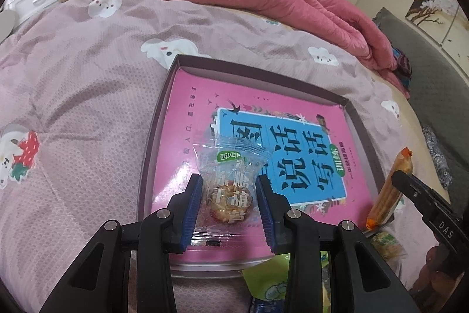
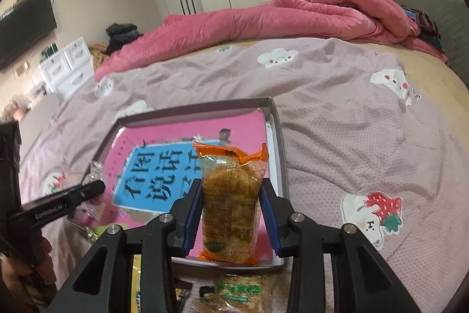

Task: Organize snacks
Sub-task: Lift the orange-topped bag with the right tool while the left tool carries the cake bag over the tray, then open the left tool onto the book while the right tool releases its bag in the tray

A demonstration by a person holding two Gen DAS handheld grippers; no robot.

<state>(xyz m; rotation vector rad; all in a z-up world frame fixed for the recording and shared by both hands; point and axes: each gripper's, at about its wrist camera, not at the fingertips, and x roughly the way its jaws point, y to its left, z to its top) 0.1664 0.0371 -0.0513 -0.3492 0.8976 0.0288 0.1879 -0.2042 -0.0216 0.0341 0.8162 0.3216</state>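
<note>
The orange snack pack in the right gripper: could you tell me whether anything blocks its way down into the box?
Nothing visible does. The orange snack pack hangs over the open box, whose pink book lies bare below it.

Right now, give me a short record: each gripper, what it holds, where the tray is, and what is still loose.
left gripper: shut on clear candy pack, over the tray
right gripper: shut on orange snack pack, held upright over the tray's near right corner
tray: on the bed, a pink book lying flat in it
in tray: no snacks resting in it yet
loose snacks: green pack on the bed near the tray's front edge
</note>
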